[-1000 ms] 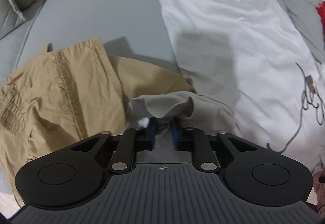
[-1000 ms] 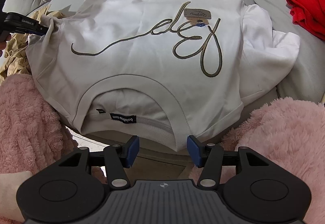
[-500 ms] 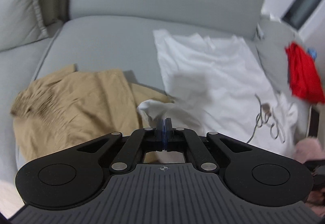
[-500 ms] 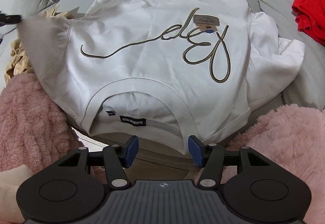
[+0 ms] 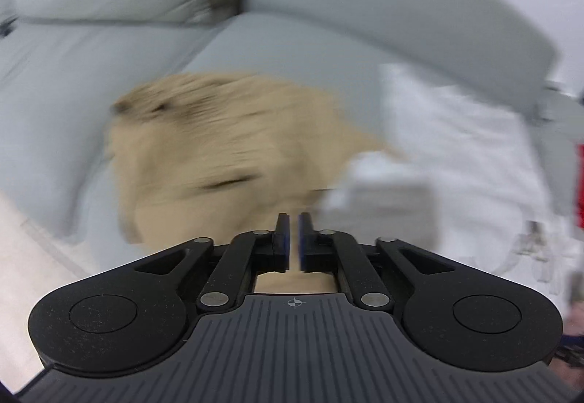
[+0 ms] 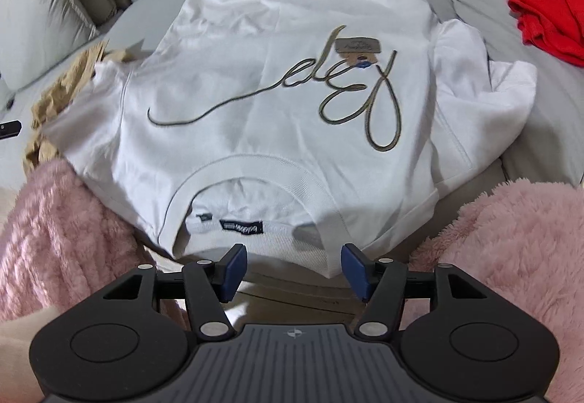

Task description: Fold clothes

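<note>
My left tongs (image 5: 294,233) are opening on nothing, my right tongs (image 6: 292,269) gape empty below the shirt (image 6: 292,103) at frame centre. The sleeve (image 6: 87,100) at left lies on the khaki garment (image 6: 54,103), so a careless grab may snag both.

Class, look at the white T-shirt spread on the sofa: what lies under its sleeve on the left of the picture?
Tan garment pokes out beneath the white T-shirt; how far under it reaches is covered.
</note>
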`<action>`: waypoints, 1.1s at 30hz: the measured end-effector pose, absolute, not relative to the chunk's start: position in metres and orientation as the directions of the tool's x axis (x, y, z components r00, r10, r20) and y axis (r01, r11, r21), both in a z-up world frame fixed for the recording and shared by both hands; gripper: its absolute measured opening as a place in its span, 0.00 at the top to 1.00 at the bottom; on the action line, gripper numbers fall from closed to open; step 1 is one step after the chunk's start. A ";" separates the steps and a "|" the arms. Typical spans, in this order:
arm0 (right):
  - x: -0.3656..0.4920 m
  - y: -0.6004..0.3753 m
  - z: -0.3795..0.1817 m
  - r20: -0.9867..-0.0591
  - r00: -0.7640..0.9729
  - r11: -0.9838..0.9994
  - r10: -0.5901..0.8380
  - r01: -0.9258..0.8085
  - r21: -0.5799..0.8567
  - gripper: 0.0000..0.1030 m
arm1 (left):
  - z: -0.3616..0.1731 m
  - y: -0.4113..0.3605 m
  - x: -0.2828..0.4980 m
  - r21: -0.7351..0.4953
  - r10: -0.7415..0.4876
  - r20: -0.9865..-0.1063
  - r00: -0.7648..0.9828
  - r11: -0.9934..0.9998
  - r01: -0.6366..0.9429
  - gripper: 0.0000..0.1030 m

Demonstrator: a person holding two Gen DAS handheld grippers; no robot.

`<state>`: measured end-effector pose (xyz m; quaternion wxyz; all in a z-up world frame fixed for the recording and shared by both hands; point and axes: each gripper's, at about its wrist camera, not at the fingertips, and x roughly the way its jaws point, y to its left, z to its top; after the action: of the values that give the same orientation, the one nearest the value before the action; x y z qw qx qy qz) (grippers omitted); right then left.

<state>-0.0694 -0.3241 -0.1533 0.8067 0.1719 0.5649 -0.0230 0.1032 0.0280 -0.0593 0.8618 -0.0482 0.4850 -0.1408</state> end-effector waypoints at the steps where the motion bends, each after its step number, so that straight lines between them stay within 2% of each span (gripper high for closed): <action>1: -0.066 -0.327 -0.153 -0.917 0.372 0.938 0.147 0.241 0.249 0.52 | -0.061 0.006 0.101 -0.238 -0.323 -0.822 0.470 0.943 0.231 0.82; 4: -0.055 -0.334 -0.147 -0.900 0.420 0.944 0.119 0.234 0.233 0.61 | -0.080 -0.060 0.094 -0.282 -0.382 -0.846 0.373 0.913 0.295 0.77; 5: -0.050 -0.336 -0.146 -0.895 0.433 0.948 0.102 0.231 0.220 0.62 | -0.090 -0.088 0.090 -0.297 -0.401 -0.854 0.332 0.899 0.323 0.76; 10: -0.029 -0.351 -0.159 -0.893 0.448 0.949 0.038 0.265 0.173 0.62 | -0.141 -0.179 0.064 -0.209 -0.331 -0.904 0.272 0.895 0.394 0.76; 17: -0.036 -0.359 -0.170 -0.934 0.358 0.964 0.008 0.246 0.102 0.62 | -0.161 -0.205 0.057 -0.090 -0.220 -0.936 0.277 0.905 0.415 0.75; 19: -0.042 -0.363 -0.164 -0.940 0.342 0.958 0.014 0.264 0.111 0.61 | -0.151 -0.206 0.052 -0.110 -0.233 -0.936 0.264 0.905 0.410 0.74; 21: -0.051 -0.371 -0.155 -0.927 0.374 0.951 0.038 0.272 0.149 0.60 | -0.147 -0.207 0.047 -0.127 -0.251 -0.933 0.259 0.900 0.417 0.71; 23: -0.058 -0.382 -0.150 -0.910 0.411 0.939 0.049 0.291 0.183 0.55 | -0.153 -0.205 0.043 -0.110 -0.236 -0.940 0.246 0.894 0.435 0.67; 26: -0.062 -0.403 -0.147 -0.895 0.446 0.922 0.030 0.333 0.197 0.54 | -0.164 -0.205 0.042 -0.102 -0.230 -0.944 0.237 0.886 0.453 0.64; 29: -0.063 -0.444 -0.146 -0.875 0.483 0.872 -0.026 0.439 0.216 0.53 | -0.164 -0.201 0.049 -0.146 -0.246 -0.948 0.201 0.900 0.411 0.64; 33: -0.064 -0.508 -0.155 -0.855 0.507 0.744 -0.106 0.611 0.270 0.50 | -0.164 -0.204 0.049 -0.141 -0.240 -0.951 0.194 0.896 0.420 0.64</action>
<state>-0.0644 -0.5077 -0.1547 0.8205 0.2832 0.4459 -0.2184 0.0488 -0.2037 -0.1643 0.7691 0.0753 0.5973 -0.2148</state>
